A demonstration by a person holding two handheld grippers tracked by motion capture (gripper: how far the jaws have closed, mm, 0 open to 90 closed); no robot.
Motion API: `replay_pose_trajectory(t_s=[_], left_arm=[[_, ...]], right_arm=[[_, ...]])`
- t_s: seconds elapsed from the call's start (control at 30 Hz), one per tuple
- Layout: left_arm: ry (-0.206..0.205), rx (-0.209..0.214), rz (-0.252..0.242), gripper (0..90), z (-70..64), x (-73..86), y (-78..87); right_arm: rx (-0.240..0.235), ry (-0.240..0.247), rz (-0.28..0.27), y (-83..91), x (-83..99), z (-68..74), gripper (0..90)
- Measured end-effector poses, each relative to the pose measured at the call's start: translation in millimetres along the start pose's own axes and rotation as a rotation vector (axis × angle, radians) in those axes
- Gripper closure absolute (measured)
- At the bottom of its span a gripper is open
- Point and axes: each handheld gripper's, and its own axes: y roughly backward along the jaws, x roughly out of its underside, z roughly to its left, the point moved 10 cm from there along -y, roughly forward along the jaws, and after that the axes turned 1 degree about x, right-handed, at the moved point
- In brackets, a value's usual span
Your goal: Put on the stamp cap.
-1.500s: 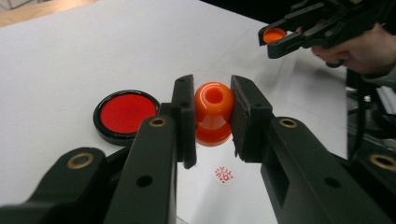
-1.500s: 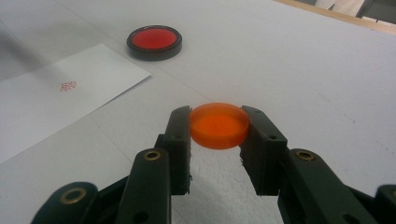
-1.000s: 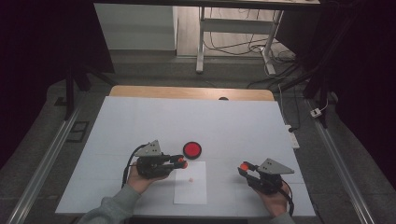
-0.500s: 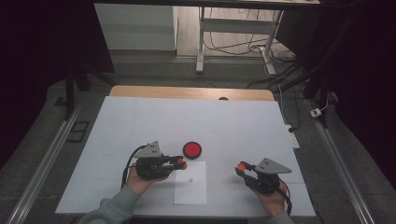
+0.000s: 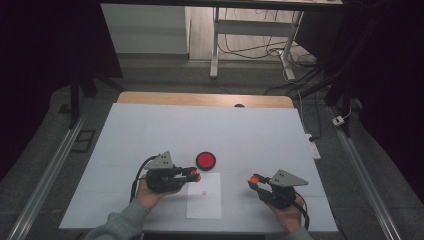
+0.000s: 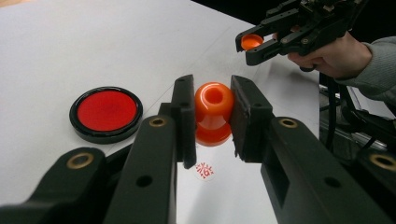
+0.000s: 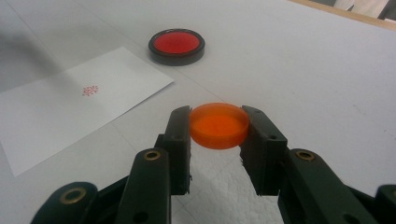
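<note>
You've got one orange stamp body (image 6: 213, 113) pinched in your left hand-held gripper (image 6: 212, 116) over the single paper sheet (image 5: 204, 196), one orange cap (image 7: 218, 124) clamped in the right hand-held gripper (image 7: 217, 128), one red ink pad (image 5: 205, 160) nearby, and loads of open counter (image 5: 250, 130) beyond.

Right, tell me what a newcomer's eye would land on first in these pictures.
The bright orange pieces stand out: the left tool is clamped on an orange stamp above the sheet of paper, and the right tool grips a flat orange cap by its rim. Next comes the round red ink pad in its black case, lying on the white table just beyond the paper, which bears a small red stamped mark.
</note>
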Motion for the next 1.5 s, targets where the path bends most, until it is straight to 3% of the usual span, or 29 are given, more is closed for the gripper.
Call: replay_pose_trajectory(t_s=[0.4, 1.5], left_arm=[[0.009, 0.001, -0.003, 71.9, 1.5, 0.3, 0.2], [0.003, -0.004, 0.018, 71.9, 2.2, 2.0, -3.6]], right_arm=[[-0.040, -0.002, -0.010, -5.0, -4.5, 15.0, 64.2], [-0.108, 0.066, 0.019, -27.5, -8.3, 45.7, 64.1]])
